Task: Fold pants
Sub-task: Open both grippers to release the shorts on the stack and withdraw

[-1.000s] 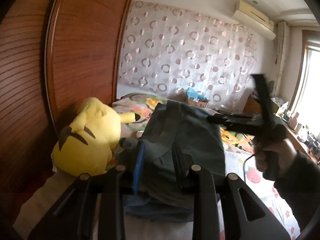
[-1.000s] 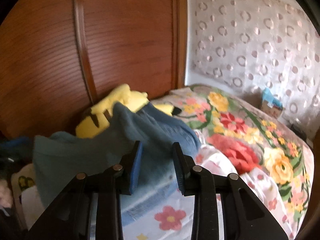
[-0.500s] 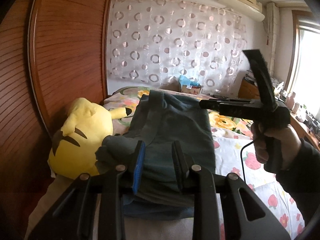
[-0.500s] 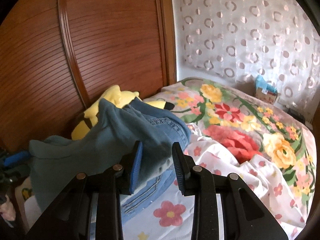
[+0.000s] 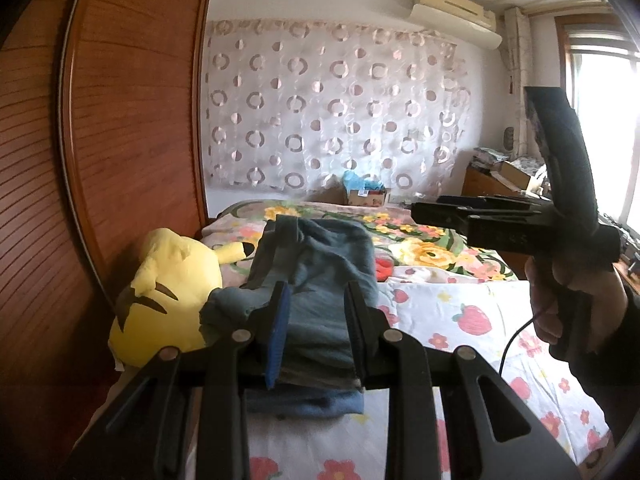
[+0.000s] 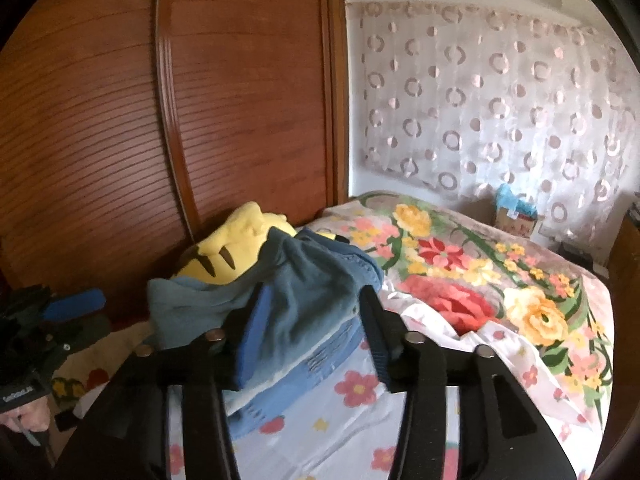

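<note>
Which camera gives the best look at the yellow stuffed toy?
The left wrist view: the yellow stuffed toy shows nearly whole beside the pants. In the right wrist view the pants hide its lower half.

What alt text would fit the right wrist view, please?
Folded blue-grey pants sit on a floral bed, framed by the right claw, whose jaws are opening and grip nothing. A yellow plush toy lies behind, against a wooden wardrobe.
</note>
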